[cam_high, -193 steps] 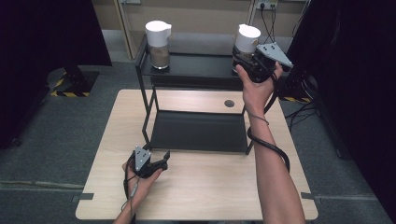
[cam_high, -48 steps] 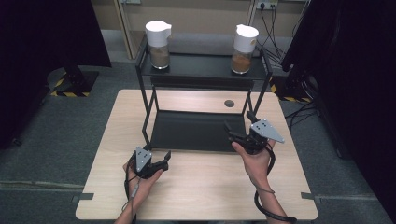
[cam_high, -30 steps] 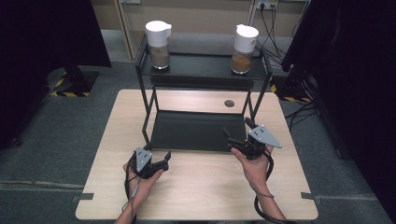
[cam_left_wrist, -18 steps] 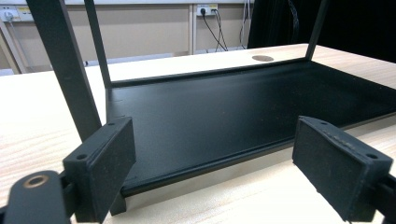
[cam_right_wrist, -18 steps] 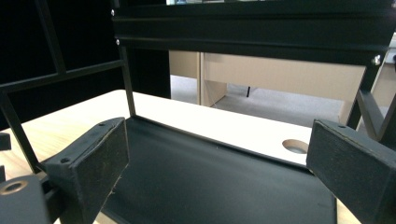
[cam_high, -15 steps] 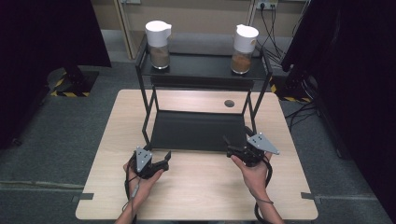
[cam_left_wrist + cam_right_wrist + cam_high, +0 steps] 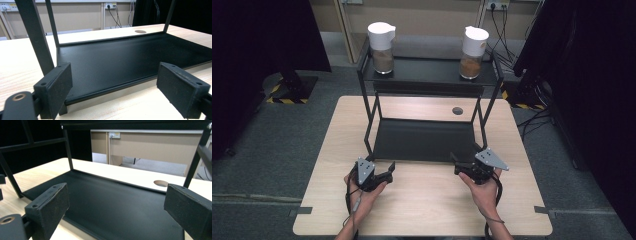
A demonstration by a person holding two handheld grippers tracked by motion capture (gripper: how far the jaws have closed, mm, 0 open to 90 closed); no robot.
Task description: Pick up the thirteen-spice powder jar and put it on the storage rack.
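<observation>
Both tongs rest low on the pale wooden table (image 7: 422, 200), each gaping wide with nothing between the jaws. From the high view, my left gripper (image 7: 383, 175) lies just in front of the near left corner of the black two-tier metal rack (image 7: 424, 140), and my right gripper (image 7: 462, 166) just in front of its near right corner. That view alone shows the upper shelf, where the left white-lidded glass jar of brown powder (image 7: 382, 41) and the right white-lidded glass jar of lighter brown powder (image 7: 473, 46) stand well apart, one near each end. A round cable hole (image 7: 457, 110) sits in the table behind the rack.

My left gripper (image 7: 115, 92) view looks along the bare lower shelf (image 7: 130, 57); its raised front lip runs between my jaws, and a black upright post (image 7: 35, 37) stands close to the left jaw.

My right gripper (image 7: 117, 212) view looks into the same shelf (image 7: 112, 207) from the other corner, open room across it, slim posts (image 7: 67, 150) at the far edge.
</observation>
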